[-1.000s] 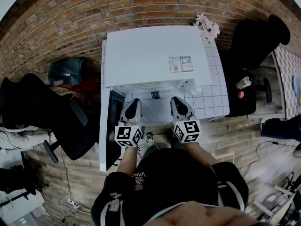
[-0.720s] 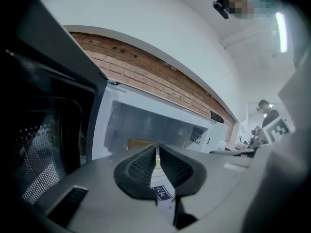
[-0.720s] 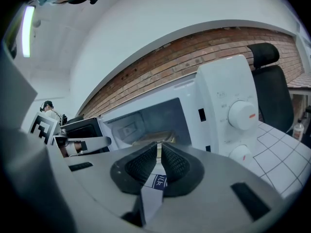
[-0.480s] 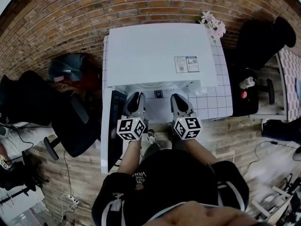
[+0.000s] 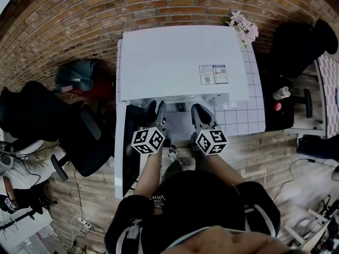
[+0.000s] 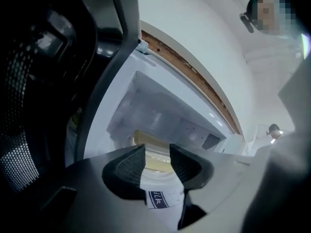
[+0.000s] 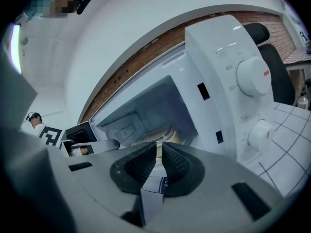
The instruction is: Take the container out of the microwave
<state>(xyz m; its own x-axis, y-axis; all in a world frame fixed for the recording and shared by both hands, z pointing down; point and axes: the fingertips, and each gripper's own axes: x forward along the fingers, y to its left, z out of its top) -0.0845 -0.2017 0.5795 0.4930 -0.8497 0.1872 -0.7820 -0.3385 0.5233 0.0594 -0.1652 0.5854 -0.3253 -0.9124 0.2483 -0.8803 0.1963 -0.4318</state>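
- The container (image 6: 161, 182) sits at the mouth of the open microwave (image 5: 180, 62), between the two grippers, at the near edge of the table (image 5: 239, 121).
- The left gripper (image 6: 157, 153) has its jaws set part-way in, pressed on the container's left side. The white wall and tan rim fill the gap between them.
- The right gripper (image 7: 159, 153) has its jaws drawn almost together, pinching a thin white edge of the container on its right side.
- A dark blue label (image 6: 157, 199) on the container's wall, just below the left jaws, reads "ilk" in white; any letter before it is hidden by the jaw.
- The right gripper view shows the same blue patch, but its letters are too small to read.
- A sticker (image 5: 213, 74) on the microwave's top, towards the table's right edge, carries print too fine to read.
- The door (image 5: 129, 142) hangs open at the table's left edge.
- Two white dials (image 7: 252, 75) stand one above the other on the microwave's front panel.
- Pink flowers (image 5: 242, 28) stand at the far right corner.
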